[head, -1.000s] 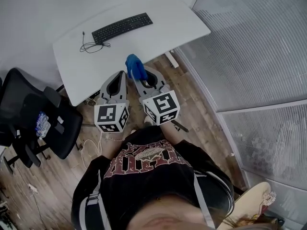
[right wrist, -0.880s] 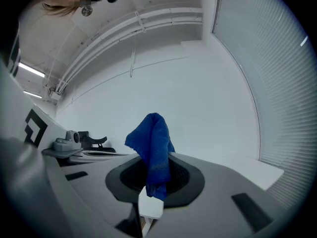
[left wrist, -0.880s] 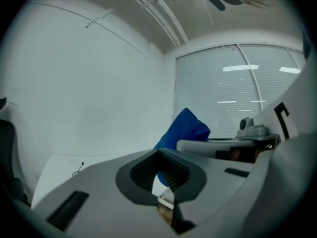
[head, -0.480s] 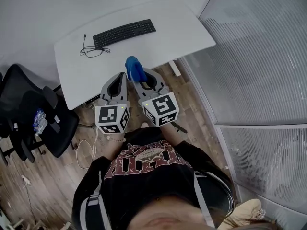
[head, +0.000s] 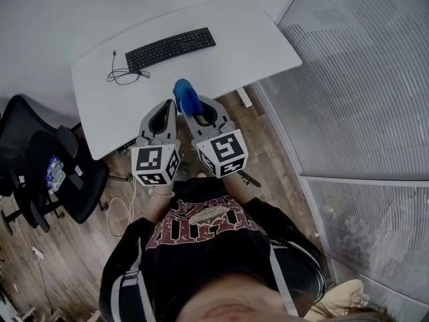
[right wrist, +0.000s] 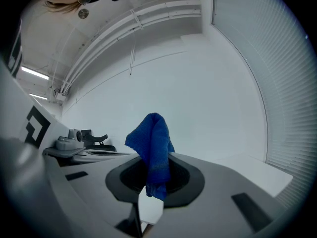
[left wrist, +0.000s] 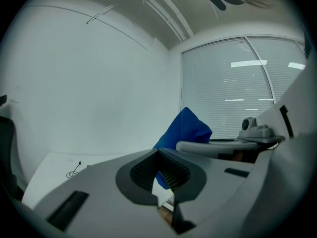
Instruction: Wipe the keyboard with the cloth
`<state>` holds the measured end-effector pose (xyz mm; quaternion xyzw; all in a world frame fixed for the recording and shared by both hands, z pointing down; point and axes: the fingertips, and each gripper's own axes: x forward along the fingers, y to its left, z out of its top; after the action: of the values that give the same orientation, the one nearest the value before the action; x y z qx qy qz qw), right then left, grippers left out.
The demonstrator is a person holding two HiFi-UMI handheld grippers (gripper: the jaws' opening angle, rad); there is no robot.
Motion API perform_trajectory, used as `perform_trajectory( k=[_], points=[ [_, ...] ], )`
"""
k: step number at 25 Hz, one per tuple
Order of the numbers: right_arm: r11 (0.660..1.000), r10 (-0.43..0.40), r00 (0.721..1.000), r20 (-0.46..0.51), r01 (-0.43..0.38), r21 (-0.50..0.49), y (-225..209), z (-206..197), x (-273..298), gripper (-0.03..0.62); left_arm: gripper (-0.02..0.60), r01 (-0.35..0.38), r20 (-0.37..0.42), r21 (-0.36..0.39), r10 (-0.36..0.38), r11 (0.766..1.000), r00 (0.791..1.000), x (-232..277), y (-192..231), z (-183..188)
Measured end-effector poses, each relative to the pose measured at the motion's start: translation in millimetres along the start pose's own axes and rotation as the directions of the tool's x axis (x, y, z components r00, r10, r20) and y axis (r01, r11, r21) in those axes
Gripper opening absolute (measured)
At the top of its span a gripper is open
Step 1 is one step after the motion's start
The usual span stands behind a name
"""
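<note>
1. Nearest me, my left gripper has its jaws closed together with nothing between them. It sits just beside my right gripper, at its 9 o'clock.
2. My right gripper is clamped on the blue cloth. The cloth stands up out of the jaws in a bunched fold, and a short tail hangs below them.
3. In the head view, the cloth's top overlaps the near edge of the white table. I cannot tell how high above the table I am holding it.
4. The black keyboard lies flat on the table, well apart from both grippers, between 11 and 12 o'clock from the cloth.
5. Its long axis runs across my reach, roughly from 8 o'clock to 2 o'clock. Its loose cable is coiled off the 8 o'clock end.
6. Both grippers are about equally far from the keyboard, but the right one carries the cloth. I judge the next move is a forward reach with the right, then strokes along that long axis.
</note>
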<state>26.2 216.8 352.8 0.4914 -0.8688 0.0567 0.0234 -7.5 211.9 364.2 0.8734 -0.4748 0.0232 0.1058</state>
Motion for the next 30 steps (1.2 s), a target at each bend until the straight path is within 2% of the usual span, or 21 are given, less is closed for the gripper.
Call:
perform_trajectory(
  k=[13,22,30],
  points=[
    [0.999,-0.046,0.999,-0.001,0.046,0.014,-34,3,68,0.064,0.032,0.062,-0.017,0.002,-0.062,0.998,0.998,63,42,10],
    [0.999,-0.052,0.999,-0.013,0.052,-0.003,-38,4,139,0.064,0.032,0.071,-0.025,-0.011,-0.072,0.997,0.997,97,101,14],
    [0.999,-0.052,0.999,-0.002,0.052,0.007,-32,7,178,0.064,0.032,0.079,-0.022,-0.001,-0.079,0.997,0.997,113,139,22]
  ],
)
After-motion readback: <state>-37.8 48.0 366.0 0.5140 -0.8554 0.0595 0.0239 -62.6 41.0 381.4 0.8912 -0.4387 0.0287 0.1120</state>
